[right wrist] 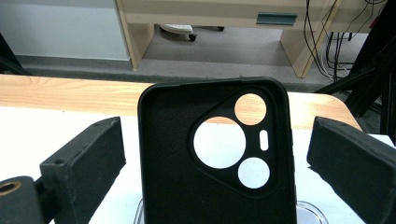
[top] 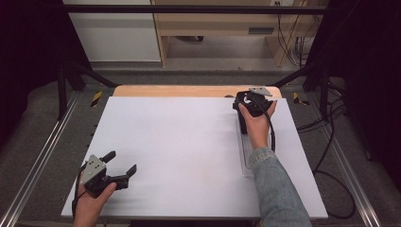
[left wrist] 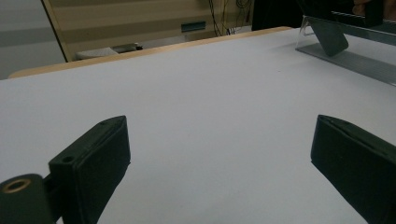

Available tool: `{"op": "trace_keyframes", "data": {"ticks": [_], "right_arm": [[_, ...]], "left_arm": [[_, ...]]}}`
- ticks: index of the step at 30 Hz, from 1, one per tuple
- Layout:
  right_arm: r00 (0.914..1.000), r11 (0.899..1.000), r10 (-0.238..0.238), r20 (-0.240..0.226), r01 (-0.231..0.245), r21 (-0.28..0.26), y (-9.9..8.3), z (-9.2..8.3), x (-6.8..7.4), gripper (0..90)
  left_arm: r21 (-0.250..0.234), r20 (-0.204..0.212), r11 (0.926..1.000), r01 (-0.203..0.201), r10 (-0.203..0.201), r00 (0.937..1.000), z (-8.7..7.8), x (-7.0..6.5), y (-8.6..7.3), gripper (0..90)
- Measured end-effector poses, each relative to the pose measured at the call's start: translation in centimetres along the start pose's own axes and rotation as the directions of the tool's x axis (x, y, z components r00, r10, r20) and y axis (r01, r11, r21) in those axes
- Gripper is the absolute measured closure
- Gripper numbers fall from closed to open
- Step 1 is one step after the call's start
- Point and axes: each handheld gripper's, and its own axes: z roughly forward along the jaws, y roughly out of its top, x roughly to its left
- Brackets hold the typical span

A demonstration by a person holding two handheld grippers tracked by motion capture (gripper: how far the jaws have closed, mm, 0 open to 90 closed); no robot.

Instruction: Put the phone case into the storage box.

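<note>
The black phone case (right wrist: 187, 158) is seen upright in the right gripper view, standing between the two black jaws with its inner side turned to the camera. Its camera cut-outs, two round holes, a bigger round one and a small slot, are open, and the white table and the wooden edge are seen through them. A clear gap is left between the case and each jaw, so the case is not clamped; the right gripper (right wrist: 215, 154) is held wide open around it. Under the case a transparent stand (right wrist: 306, 210) is partly visible.

In the high view the right gripper (top: 250, 106) is found at the far right part of the white table (top: 179, 142), near the wooden strip (top: 189, 91) at the far edge. It is held by the right hand (top: 257, 125), whose sleeve is of grey-blue denim. The transparent stand (top: 246, 156) lies flat on the table under the forearm.

The left gripper (top: 122, 165) is held by the left hand (top: 92, 201) at the near left corner of the table, well apart from the case. Its jaws are spread wide and nothing is held between them. In the left gripper view only bare table is seen between the jaws, and the stand (left wrist: 345, 51) is seen far off at the upper right.
</note>
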Motion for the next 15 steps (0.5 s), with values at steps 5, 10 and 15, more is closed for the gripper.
{"op": "trace_keyframes", "data": {"ticks": [5,10,15], "right_arm": [[0.9999,1.0,-0.008,0.008,0.008,-0.006,0.05,-0.08,0.01,4.6],[0.9997,1.0,-0.019,0.015,0.019,-0.009,0.1,-0.22,0.13,5.0],[0.9998,1.0,-0.015,0.016,0.015,-0.016,0.23,-0.36,0.04,5.5]], "left_arm": [[0.0,0.002,1.0,0.001,-0.001,1.0,-0.01,0.01,0.01,5.1],[0.0,0.001,1.0,0.0,0.0,1.0,0.0,-0.02,0.01,5.1],[0.0,0.0,1.0,-0.001,0.001,1.0,0.0,-0.01,0.0,5.1]]}}
